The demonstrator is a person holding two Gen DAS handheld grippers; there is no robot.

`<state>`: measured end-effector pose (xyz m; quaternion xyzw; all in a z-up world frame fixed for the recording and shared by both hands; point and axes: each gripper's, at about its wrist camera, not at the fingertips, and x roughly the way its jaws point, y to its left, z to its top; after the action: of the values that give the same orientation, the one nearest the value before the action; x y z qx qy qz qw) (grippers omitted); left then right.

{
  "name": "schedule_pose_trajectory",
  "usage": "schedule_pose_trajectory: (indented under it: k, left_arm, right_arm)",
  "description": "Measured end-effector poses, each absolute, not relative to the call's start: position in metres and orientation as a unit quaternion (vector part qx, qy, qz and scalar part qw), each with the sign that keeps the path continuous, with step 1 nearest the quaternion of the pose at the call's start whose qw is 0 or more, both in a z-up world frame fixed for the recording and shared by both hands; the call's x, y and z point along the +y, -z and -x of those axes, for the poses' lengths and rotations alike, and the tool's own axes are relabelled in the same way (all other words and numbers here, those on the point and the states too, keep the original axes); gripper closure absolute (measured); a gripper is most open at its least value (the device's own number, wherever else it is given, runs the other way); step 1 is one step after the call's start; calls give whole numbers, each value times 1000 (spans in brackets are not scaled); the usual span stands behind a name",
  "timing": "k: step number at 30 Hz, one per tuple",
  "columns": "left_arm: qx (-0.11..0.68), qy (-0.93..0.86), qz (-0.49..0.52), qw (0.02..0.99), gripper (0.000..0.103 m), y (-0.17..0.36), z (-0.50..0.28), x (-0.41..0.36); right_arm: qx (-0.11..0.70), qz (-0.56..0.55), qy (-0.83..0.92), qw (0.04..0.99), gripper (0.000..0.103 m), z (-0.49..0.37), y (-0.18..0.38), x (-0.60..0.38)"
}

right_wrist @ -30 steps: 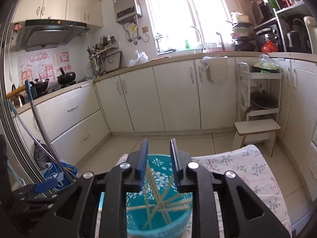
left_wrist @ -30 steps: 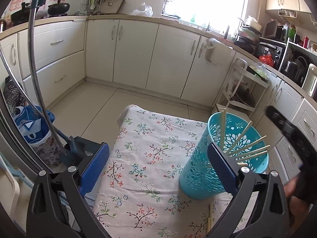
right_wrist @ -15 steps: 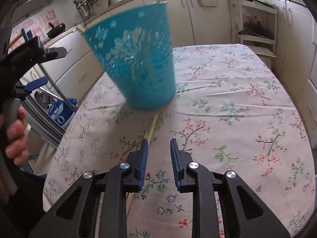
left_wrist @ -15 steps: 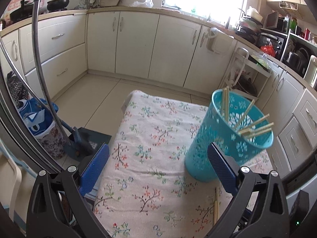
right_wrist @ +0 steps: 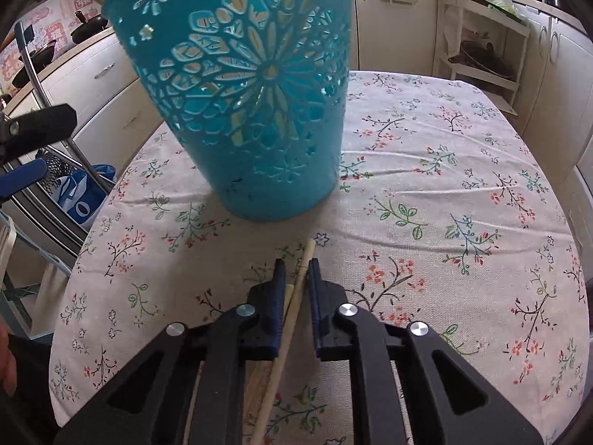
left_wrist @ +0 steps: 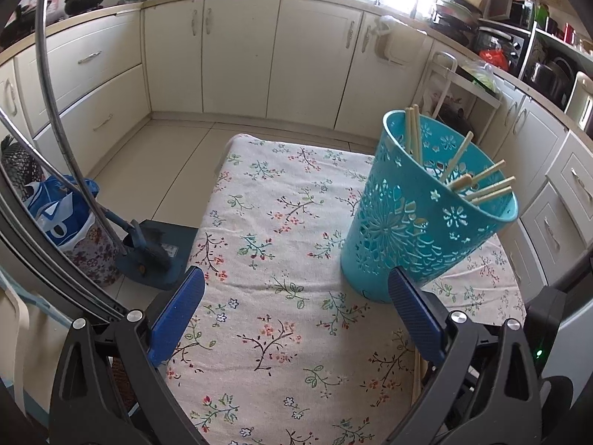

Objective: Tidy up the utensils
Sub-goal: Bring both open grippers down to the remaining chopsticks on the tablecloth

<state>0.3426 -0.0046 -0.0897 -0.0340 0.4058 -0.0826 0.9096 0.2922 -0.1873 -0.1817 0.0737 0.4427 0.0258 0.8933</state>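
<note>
Pickup is in hand: a loose chopstick (right_wrist: 296, 289) on the floral tablecloth (right_wrist: 426, 170) is being closed on by the right gripper (right_wrist: 295, 278) (left gripper (left_wrist: 296, 296) wide open, empty), then a lift into the teal basket (right_wrist: 252, 111) just beyond is called for.

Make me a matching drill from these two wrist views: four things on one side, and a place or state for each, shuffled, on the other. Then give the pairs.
Things
1. teal basket
2. loose chopstick
3. left gripper
4. right gripper

Places or states
A. jaws wide apart, nothing between them
B. lying flat on the floral tablecloth
C. standing upright, chopsticks leaning inside
D. jaws closing, a stick between them

Pairs: 1-C, 2-B, 3-A, 4-D
</note>
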Motion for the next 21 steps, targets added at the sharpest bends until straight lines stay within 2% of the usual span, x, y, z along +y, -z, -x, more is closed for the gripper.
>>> schedule_pose_trajectory:
  k: [8, 13, 21]
  left_arm:
    - [435, 147, -27, 888, 8, 109, -331, -44]
    - [452, 215, -129, 856, 10, 140, -297, -103]
    - [466, 246, -233, 817, 10, 173, -277, -138]
  right_arm:
    - [444, -85, -35, 891, 92, -276, 182, -214]
    - [445, -96, -42, 890, 95, -257, 182, -238]
    - [446, -134, -36, 884, 97, -239, 183, -269]
